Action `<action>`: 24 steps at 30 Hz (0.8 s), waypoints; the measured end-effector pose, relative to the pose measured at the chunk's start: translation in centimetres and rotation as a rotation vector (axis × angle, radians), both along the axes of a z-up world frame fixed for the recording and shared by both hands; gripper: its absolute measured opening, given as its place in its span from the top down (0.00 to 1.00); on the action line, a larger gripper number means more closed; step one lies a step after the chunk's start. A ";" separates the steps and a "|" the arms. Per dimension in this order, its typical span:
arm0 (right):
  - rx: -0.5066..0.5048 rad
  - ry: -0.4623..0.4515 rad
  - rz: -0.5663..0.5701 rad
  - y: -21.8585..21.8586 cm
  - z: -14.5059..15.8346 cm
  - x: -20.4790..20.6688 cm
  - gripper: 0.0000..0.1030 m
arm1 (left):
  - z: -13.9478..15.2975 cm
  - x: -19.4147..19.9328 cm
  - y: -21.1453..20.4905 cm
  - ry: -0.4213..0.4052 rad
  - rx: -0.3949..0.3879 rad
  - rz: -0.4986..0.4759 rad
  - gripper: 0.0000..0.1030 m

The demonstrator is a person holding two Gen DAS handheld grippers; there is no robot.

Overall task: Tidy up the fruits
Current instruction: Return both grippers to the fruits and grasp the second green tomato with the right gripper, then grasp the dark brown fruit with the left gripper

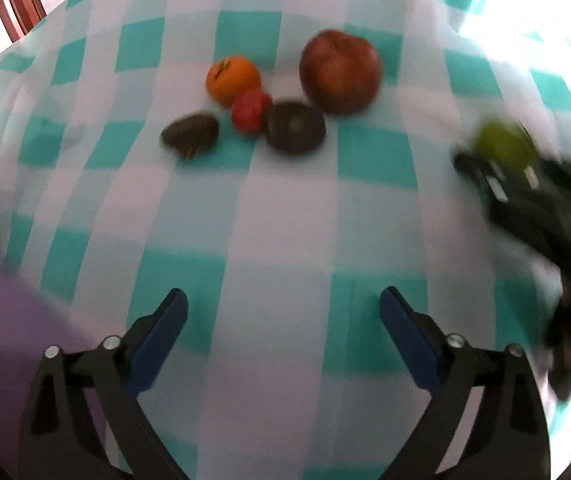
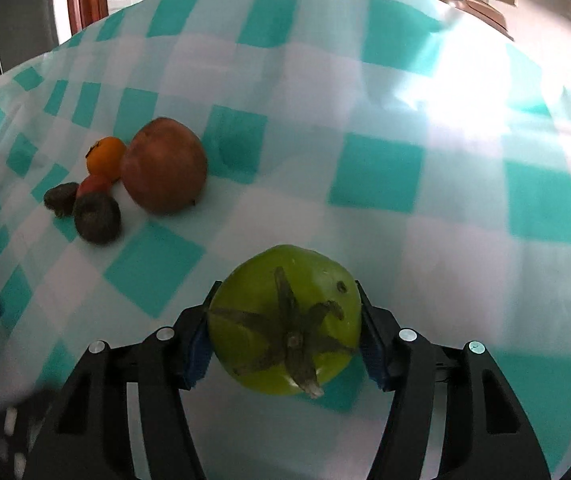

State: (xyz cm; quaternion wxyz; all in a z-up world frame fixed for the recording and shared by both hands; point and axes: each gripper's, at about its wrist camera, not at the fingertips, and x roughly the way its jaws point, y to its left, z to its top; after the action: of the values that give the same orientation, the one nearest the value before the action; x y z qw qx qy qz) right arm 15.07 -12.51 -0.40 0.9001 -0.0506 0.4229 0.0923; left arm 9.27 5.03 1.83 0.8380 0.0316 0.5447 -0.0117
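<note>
Green tomato [image 2: 285, 320] clamped in right gripper [image 2: 285, 332]; four-plus fruits grouped on checked cloth [image 2: 381, 184].

Left wrist view: left gripper [image 1: 283, 320] spread wide, holding nothing, over the near middle of the table; cluster beyond it: apple [image 1: 340, 71], orange [image 1: 232, 79], small red fruit [image 1: 250, 111], two dark fruits [image 1: 294, 126] [image 1: 190, 135], mostly touching. Right gripper at the right edge, blurred, green fruit in it. Right wrist view: pads press the tomato's sides, calyx facing camera; cluster lies toward the left edge, well apart. Judgement: carry leftward, lower beside the apple, touch cloth before releasing so nothing rolls or knocks the group.
</note>
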 end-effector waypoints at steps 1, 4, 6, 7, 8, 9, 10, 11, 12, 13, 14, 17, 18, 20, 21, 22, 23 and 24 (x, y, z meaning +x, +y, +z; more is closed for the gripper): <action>0.010 0.002 -0.003 -0.1 -0.1 0.0 0.42 | -0.1 0.8 -0.1 -0.018 -0.005 0.010 0.10; 0.011 0.006 -0.001 -0.1 -0.2 0.1 0.42 | -0.3 2.6 -0.2 -0.080 0.001 0.042 0.16; 0.021 0.009 -0.001 -0.3 -0.3 0.0 0.42 | -0.5 3.8 -0.3 -0.114 -0.003 0.060 0.20; 0.026 0.010 -0.001 -0.2 0.1 0.0 0.42 | -0.5 4.4 -0.3 -0.131 -0.001 0.072 0.22; 0.027 0.011 -0.001 -0.4 0.1 0.2 0.42 | -0.5 4.8 -0.2 -0.144 0.001 0.080 0.25; 0.026 0.012 0.000 -0.1 0.2 0.5 0.42 | -0.5 5.3 -0.2 -0.161 -0.004 0.088 0.27; 0.022 0.015 -0.001 0.0 0.1 0.6 0.42 | -0.6 5.8 -0.2 -0.173 -0.002 0.094 0.29; 0.021 0.020 -0.006 -0.9 0.4 0.0 0.42 | -0.6 5.8 -0.1 -0.181 0.003 0.098 0.29; 0.020 0.026 -0.010 -1.1 0.4 0.2 0.42 | -0.6 6.2 -0.1 -0.188 0.004 0.100 0.30; 0.023 0.032 -0.013 -1.2 0.3 0.3 0.42 | -0.7 6.7 -0.1 -0.195 0.002 0.099 0.32; 0.025 0.035 -0.014 -1.2 0.3 0.3 0.42 | -0.6 7.0 -0.1 -0.197 0.000 0.097 0.34; 0.023 0.037 -0.013 -1.2 0.4 0.3 0.42 | -0.4 8.4 0.0 -0.202 0.005 0.110 0.41; 0.025 0.037 -0.013 -1.3 0.4 0.3 0.42 | -0.4 8.4 0.2 -0.204 0.005 0.112 0.44; 0.026 0.038 -0.013 -1.3 0.4 0.3 0.42 | -0.4 8.3 0.2 -0.207 0.000 0.104 0.56; 0.026 0.038 -0.013 -1.3 0.4 0.3 0.42 | -0.3 8.0 0.0 -0.209 0.000 0.099 0.60; 0.026 0.038 -0.013 -1.3 0.4 0.3 0.42 | -0.3 7.8 -0.1 -0.210 0.002 0.092 0.61; 0.026 0.039 -0.013 -1.3 0.4 0.3 0.42 | -0.3 7.6 -0.1 -0.211 0.004 0.088 0.61; 0.026 0.039 -0.012 -1.1 0.4 0.4 0.42 | -0.3 7.4 -0.1 -0.211 0.003 0.086 0.62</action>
State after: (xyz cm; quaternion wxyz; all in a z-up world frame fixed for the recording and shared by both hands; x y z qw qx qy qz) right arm 15.48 -13.62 -0.01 0.8927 -0.0347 0.4395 0.0934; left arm 16.64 4.97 1.56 0.8903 0.0104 0.4544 0.0287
